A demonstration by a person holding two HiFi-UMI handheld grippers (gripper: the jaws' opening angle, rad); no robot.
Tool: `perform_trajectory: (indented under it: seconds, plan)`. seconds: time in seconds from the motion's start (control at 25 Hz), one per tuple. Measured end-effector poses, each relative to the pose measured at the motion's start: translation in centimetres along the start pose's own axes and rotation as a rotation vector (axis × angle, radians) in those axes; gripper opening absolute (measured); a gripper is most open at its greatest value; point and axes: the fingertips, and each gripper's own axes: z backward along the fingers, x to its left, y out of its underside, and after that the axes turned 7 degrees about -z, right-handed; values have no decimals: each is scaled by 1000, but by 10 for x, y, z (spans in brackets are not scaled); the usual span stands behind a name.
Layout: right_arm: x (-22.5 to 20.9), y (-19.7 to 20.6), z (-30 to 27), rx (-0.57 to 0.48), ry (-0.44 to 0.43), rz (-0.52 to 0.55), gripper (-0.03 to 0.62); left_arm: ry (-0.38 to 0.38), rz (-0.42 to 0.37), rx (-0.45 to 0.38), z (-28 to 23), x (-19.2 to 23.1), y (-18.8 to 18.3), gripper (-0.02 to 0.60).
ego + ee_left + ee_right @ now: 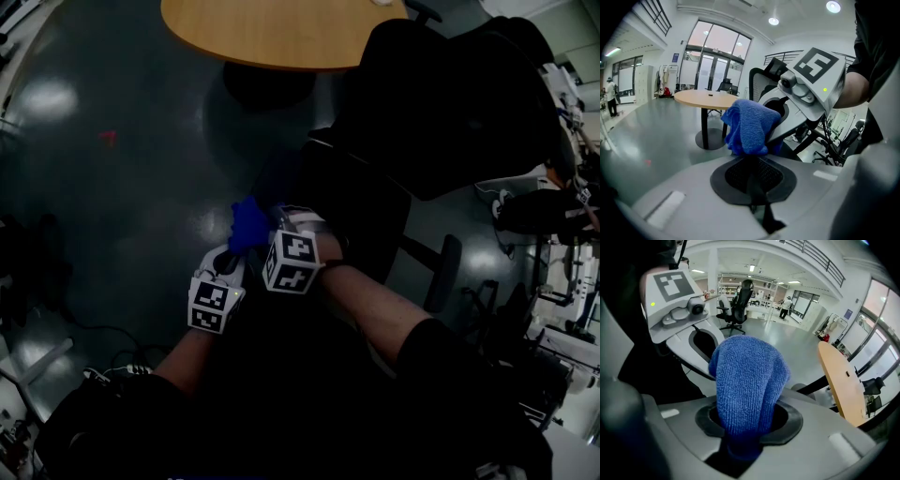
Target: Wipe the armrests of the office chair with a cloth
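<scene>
A blue cloth (248, 225) is bunched between my two grippers, just left of the black office chair (441, 112). My right gripper (747, 427) is shut on the cloth (747, 380), which rises thick out of its jaws. My left gripper (751, 161) faces it, its jaws closed together and pinching the lower edge of the cloth (750, 126). In the head view the left gripper (230, 258) sits below the cloth and the right gripper (281, 225) beside it. One dark armrest (446, 270) shows to the right, apart from both grippers; the other is hidden.
A round wooden table (281, 33) on a dark pedestal stands beyond the chair. Cables and gear lie on the floor at lower left (112, 375), and white equipment crowds the right edge (562, 281). Other office chairs (740, 301) stand farther off.
</scene>
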Motion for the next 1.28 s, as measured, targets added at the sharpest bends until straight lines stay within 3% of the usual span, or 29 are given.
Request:
perform_trajectory:
  seconds: [0.44,0.76,1.12,1.28]
  plan:
    - [-3,3,-7,49,-93,49,155,22,-54,-19,-22,-14,-12,11]
    - [-38,11,-5,74,-73,41,156,19,-11,-14,-27,-6,-19,11]
    - [-110,35,-1,44,-8,-201,158,36,-2,-23,-32,-9,-22,11]
    - [-135,45,3,48,23,-254,158,34,6,-23,-35,-4,-27,11]
